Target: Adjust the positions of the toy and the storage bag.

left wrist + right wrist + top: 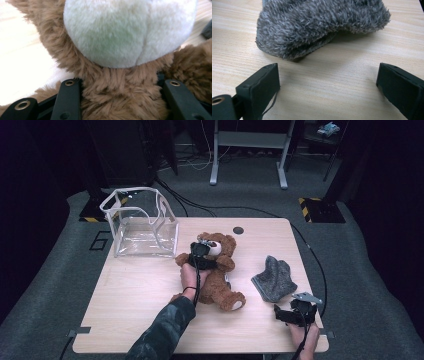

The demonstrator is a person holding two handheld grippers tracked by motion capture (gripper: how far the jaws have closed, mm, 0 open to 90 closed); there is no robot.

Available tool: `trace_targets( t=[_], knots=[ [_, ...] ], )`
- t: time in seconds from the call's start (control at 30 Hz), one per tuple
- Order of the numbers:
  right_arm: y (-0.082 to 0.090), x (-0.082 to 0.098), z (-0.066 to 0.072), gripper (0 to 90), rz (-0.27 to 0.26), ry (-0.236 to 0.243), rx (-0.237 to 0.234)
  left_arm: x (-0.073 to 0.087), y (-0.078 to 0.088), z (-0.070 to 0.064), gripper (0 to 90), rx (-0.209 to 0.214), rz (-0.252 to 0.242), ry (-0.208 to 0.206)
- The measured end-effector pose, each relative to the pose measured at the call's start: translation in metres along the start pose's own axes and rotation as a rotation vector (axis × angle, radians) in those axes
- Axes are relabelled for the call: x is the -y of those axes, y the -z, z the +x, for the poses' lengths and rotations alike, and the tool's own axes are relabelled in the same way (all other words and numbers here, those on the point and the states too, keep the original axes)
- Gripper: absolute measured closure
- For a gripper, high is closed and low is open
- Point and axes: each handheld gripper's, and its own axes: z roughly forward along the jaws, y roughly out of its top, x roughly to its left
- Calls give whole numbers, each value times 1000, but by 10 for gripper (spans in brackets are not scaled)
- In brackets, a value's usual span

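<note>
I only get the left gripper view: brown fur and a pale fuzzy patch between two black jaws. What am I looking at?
Observer: A brown plush teddy bear lying on the wooden table; the left gripper is clamped on its neck.
Operator: Anything else there?
Observer: A grey fuzzy knitted hat lies right of the bear in the high view.
Operator: And the other hand?
Observer: The right gripper rests near that hat, jaws open over bare wood.

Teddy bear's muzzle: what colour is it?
Cream-white, set against the brown plush teddy bear; muzzle shows best in the left gripper view.
</note>
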Motion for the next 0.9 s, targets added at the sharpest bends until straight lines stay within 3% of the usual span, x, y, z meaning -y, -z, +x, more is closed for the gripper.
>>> trace_targets(
  t=[0.17,0.53,0.9],
  knots=[
    [0,0,0,44,-1,5,1,-3,21,-3,546,12,-64,-57],
    [-1,0,0,45,-2,2,4,0,63,-1,552,27,-229,-89],
    [-1,0,1,43,1,4,7,4,103,15,551,37,-289,-122]
  ],
)
